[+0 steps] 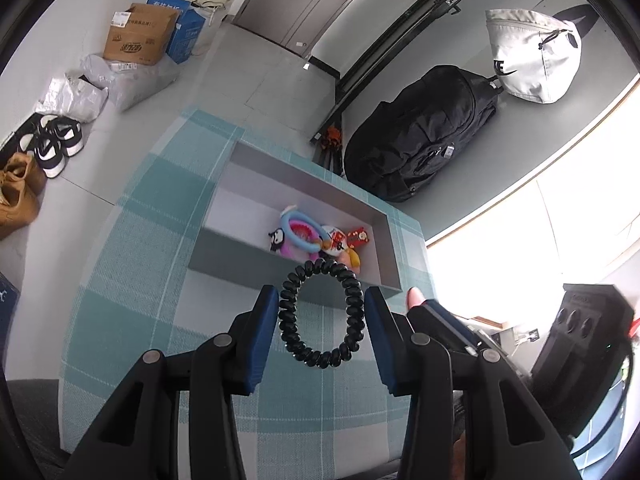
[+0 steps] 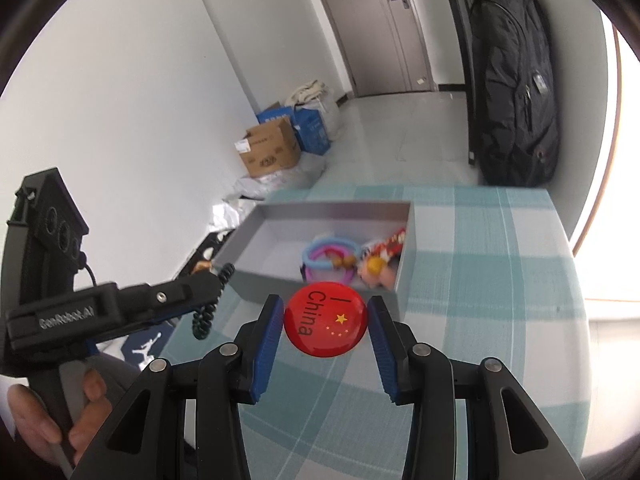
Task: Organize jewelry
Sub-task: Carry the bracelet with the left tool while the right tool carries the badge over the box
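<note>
My left gripper (image 1: 321, 318) is shut on a black spiral hair tie (image 1: 322, 314), held between both pads just in front of the grey box (image 1: 224, 256). My right gripper (image 2: 326, 322) is shut on a round red "I China" badge (image 2: 325, 322), held above the checked cloth close to the box's near wall (image 2: 256, 280). Inside the box lie a blue ring (image 1: 298, 232), pink hair ties (image 2: 320, 254), a small penguin charm (image 1: 277, 240) and red and yellow trinkets (image 2: 378, 258). The left gripper with the hair tie shows in the right view (image 2: 208, 296).
The table carries a teal checked cloth (image 1: 132, 280). A black backpack (image 1: 420, 136) and a white bag (image 1: 532, 60) hang beyond the table. Cardboard boxes (image 1: 136, 34), plastic bags and shoes (image 1: 56, 144) lie on the floor at left.
</note>
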